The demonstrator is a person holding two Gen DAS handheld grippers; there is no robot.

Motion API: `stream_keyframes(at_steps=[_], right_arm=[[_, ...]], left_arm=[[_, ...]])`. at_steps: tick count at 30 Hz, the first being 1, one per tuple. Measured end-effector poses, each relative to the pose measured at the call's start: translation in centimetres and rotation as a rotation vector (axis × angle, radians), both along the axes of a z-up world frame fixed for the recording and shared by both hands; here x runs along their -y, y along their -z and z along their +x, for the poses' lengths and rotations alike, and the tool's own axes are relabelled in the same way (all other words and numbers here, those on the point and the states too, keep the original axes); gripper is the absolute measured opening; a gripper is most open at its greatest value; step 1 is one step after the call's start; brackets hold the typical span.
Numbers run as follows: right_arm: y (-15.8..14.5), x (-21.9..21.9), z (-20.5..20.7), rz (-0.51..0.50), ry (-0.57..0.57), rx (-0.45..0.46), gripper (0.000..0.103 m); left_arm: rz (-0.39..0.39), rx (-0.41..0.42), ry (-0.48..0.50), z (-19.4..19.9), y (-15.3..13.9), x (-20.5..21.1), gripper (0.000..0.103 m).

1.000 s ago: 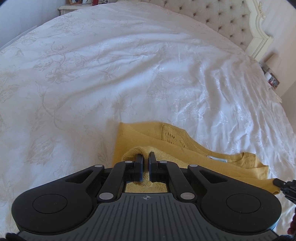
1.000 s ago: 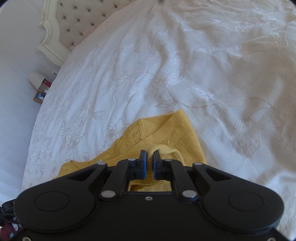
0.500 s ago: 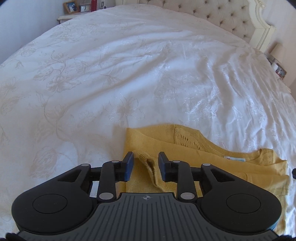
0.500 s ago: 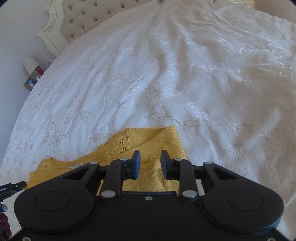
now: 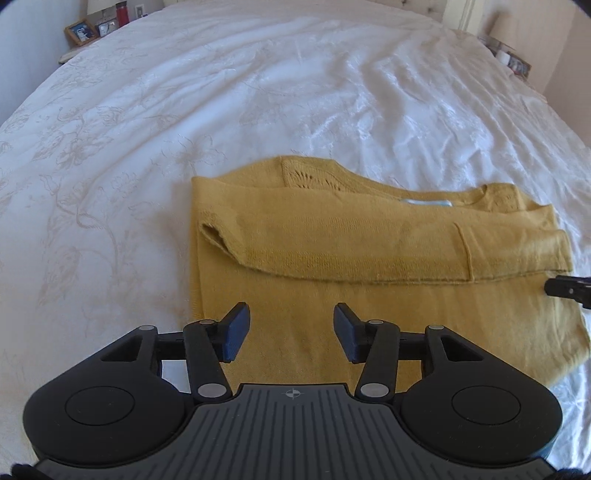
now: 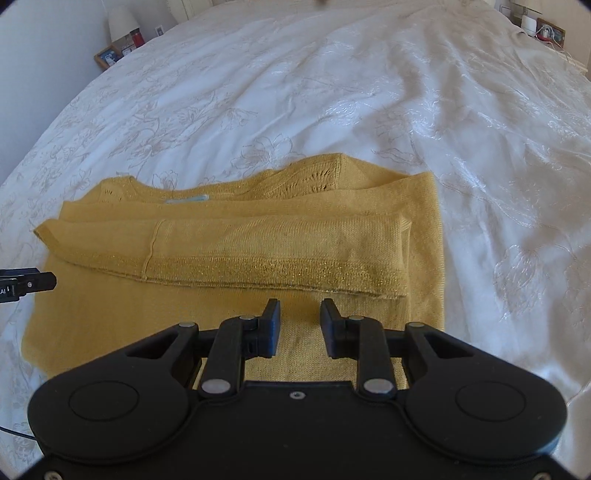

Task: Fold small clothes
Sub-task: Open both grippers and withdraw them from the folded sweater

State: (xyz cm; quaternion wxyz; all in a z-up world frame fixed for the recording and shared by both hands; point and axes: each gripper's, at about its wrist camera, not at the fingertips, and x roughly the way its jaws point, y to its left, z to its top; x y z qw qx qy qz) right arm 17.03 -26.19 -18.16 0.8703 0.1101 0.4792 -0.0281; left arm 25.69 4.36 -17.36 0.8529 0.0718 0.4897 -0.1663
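A mustard-yellow knit sweater lies flat on the white bed, with its sleeves folded across its upper part. It also shows in the right wrist view. My left gripper is open and empty, hovering over the sweater's near left part. My right gripper is open and empty over the sweater's near right part. A tip of the right gripper shows at the left wrist view's right edge, and a tip of the left gripper at the right wrist view's left edge.
The white embroidered bedspread stretches beyond the sweater. A nightstand with picture frames stands far left, another with a lamp far right. The bed's edge falls away on the right.
Both grippers let go of the sweater fabric, opened wide, and drew back. The fabric they held now lies flat as a fold across the sweater.
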Motion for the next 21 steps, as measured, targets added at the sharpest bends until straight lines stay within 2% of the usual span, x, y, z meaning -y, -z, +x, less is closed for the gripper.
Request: stream_keyframes(at_steps=[4, 8, 14, 18, 21], right_arm=[[0.9, -0.2, 1.1, -0.034, -0.026, -0.008, 0.037], [0.9, 0.9, 3.4, -0.040, -0.007, 0.014, 0.037], [0.1, 3.1, 6.8, -0.034, 0.058, 0.071, 0.037], [-0.9, 4.3, 7.5, -0.022, 0.099, 0.102, 0.037], [-1.4, 4.7, 6.9, 0.004, 0.126, 0.119, 0.045]], left_arm=[[0.030, -0.024, 0.048, 1.1, 1.5, 1.6, 0.049], [0.016, -0.017, 0.031, 3.8, 1.9, 2.2, 0.049], [-0.002, 0.031, -0.023, 8.8, 0.9, 2.5, 0.049], [-0.020, 0.068, -0.071, 10.5, -0.7, 1.9, 0.049], [-0.027, 0.071, -0.096, 10.3, -1.3, 1.4, 0.051]])
